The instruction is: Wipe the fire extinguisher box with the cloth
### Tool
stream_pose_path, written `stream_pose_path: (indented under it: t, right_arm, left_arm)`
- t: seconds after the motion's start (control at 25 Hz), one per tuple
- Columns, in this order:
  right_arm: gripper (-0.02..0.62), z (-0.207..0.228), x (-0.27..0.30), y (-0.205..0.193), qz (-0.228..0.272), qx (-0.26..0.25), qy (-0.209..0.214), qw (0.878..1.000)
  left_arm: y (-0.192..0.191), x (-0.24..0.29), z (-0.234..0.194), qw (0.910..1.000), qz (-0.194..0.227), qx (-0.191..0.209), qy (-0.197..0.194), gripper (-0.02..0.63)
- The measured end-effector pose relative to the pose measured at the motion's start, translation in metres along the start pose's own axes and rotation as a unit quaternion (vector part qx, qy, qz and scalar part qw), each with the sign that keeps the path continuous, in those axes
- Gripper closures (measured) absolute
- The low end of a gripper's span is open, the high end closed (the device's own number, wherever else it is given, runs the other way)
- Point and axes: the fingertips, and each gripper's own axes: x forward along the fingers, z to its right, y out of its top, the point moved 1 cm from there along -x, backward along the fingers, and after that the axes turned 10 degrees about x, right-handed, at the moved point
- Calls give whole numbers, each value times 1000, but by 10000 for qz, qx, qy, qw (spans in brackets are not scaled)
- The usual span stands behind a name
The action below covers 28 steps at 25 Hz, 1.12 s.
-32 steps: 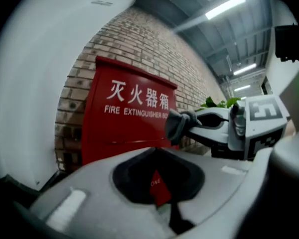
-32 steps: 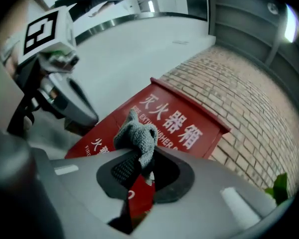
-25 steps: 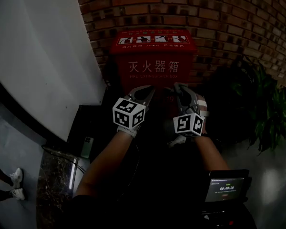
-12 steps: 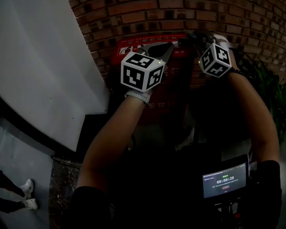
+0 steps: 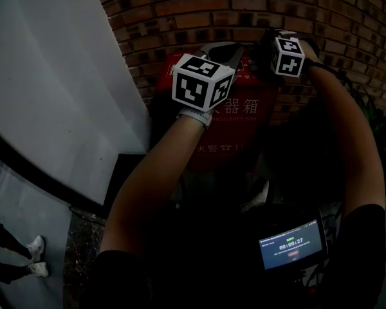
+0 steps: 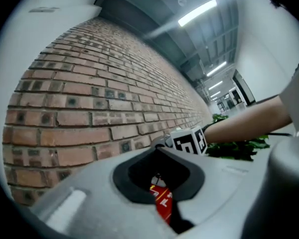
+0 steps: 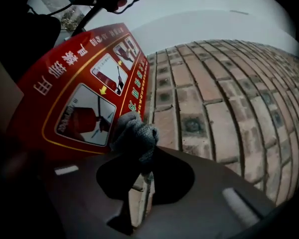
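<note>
Two near details first: a small lit screen (image 5: pixel 291 244) glowed low on the right, and a pair of white shoes (image 5: pixel 36 245) stood at the lower left edge. Past them, both forearms stretched up toward the red fire extinguisher box (image 5: pixel 244 131), which stood against the brick wall (image 5: pixel 180 11) with its top face of instruction pictures showing. On the left, the left gripper (image 6: pixel 158 148) hovered above the box's top, jaws pressed together and nothing between them (only a strip of red box showed through the gap behind the tips). Over on the right, the right gripper (image 7: pixel 143 153) had its jaws clamped on the grey cloth (image 7: pixel 134 133). That bunched cloth sat at the far edge of the box's top, right where red met brick, though whether it actually touched the surface could not be told. Farther off to the right, a green plant (image 6: pixel 234 146) stood by the wall.
</note>
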Motion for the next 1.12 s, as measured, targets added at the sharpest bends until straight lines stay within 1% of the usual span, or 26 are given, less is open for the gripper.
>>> stream_pose_path:
  t: [0.12,0.2,0.28,0.36,0.48,0.6,0.76,1.0,1.12]
  right_arm:
    - [552,-9,22,-8,-239,-101,187,9995]
    - [558,-7,28,-11,-336,-248,194,9989]
    - [559,-5,26,-11,-315,-284,186,9989]
    - [561,-14,19,-11,-238,-176,243,9993]
    - [561,-23,7,1,-24,-199,246,9995]
    - [561,-35,-18,12,126,-348,367,9986]
    - [561,-56,-49,23,190,-545,561,9968]
    - [561,-75,-81,29,58,-519,739,9959]
    - [561,-82,-94,29,25,-591,806,9950]
  left_arm:
    - [-14,7,1,9998,-82,-183,-61,603]
    - [-18,11,-1,9996,-165,-201,-48,603]
    - [-21,14,0,9995,-268,-169,-53,603]
    - [-28,14,5,9992,-353,-162,-99,603]
    - [-32,9,2,9993,-316,-200,38,603]
    - [-28,5,3,9993,-270,-229,133,603]
    - [-13,-1,9,9995,-257,-69,178,603]
    - [2,-15,18,9993,-322,-35,210,603]
    - [5,-20,19,9989,-393,-7,241,603]
